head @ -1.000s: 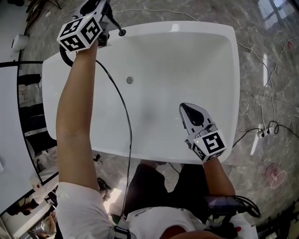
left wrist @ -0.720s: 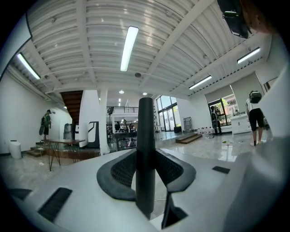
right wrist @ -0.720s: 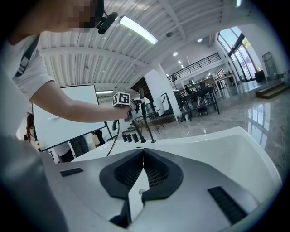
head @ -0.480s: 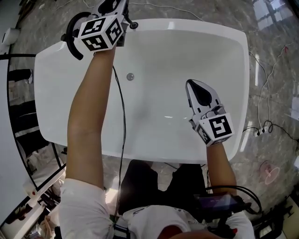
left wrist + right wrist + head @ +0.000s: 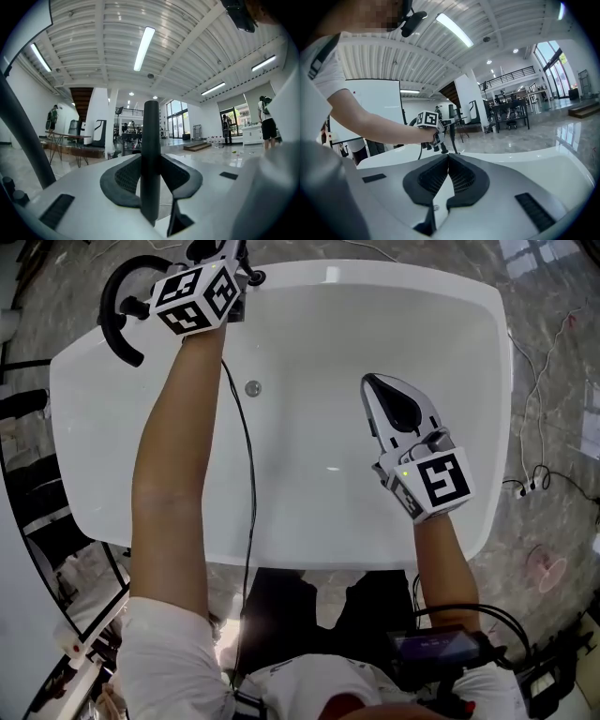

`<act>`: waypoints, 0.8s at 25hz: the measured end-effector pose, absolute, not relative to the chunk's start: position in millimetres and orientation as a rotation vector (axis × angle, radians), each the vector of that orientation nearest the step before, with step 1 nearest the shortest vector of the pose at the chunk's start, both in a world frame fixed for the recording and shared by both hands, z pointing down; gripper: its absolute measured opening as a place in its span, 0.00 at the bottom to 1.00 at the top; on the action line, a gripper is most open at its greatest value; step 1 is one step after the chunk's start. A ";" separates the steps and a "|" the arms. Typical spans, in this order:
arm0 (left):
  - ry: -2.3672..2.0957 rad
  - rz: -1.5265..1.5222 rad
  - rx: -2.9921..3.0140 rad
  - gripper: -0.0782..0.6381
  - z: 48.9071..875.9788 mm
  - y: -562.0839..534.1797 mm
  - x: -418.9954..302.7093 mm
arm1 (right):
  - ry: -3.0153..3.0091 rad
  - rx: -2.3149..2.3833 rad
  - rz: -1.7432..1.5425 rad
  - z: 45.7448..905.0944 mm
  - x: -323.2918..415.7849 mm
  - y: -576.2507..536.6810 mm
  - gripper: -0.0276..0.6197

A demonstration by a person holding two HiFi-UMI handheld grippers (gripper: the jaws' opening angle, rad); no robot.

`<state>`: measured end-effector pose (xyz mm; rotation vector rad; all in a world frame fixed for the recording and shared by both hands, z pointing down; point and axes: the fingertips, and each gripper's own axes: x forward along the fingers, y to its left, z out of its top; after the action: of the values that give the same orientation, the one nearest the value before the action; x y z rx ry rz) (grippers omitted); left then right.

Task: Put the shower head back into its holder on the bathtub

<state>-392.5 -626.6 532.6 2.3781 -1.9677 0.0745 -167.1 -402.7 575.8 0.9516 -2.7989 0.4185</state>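
The white bathtub fills the head view. My left gripper is at the tub's far left corner, beside the black curved spout and the black fittings on the rim. It is shut on the shower head's black handle, which stands upright between the pads. The black hose trails from there along the left arm. I cannot make out the holder itself. My right gripper hovers over the tub's right half, its jaws shut with nothing between them.
A round chrome overflow sits in the tub wall. Cables and a power strip lie on the marble floor to the right, near a pink object. Black furniture stands left of the tub. People stand far off in the hall.
My left gripper has sunk toward the rim fittings with the shower head still in it. The right gripper has moved farther out over the tub, away from the person.
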 end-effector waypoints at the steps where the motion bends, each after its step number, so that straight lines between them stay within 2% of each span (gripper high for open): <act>1: -1.965 0.078 2.382 0.30 538.3 -630.5 -390.6 | -2.795 0.952 0.423 581.4 -164.1 -403.3 0.06; 6: -1.933 0.068 2.394 0.30 566.1 -641.8 -384.7 | -2.772 0.979 0.465 606.3 -154.2 -406.5 0.06; 12: -1.929 0.020 2.343 0.30 614.2 -644.2 -416.3 | -2.767 0.959 0.514 645.1 -180.1 -396.4 0.06; 20: -1.916 0.010 2.355 0.30 619.3 -647.8 -401.7 | -2.754 0.933 0.550 656.3 -175.6 -379.9 0.06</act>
<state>-401.7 -647.8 619.3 2.3548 -1.9156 0.0102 -175.6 -379.9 656.3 0.9334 -2.7539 0.5498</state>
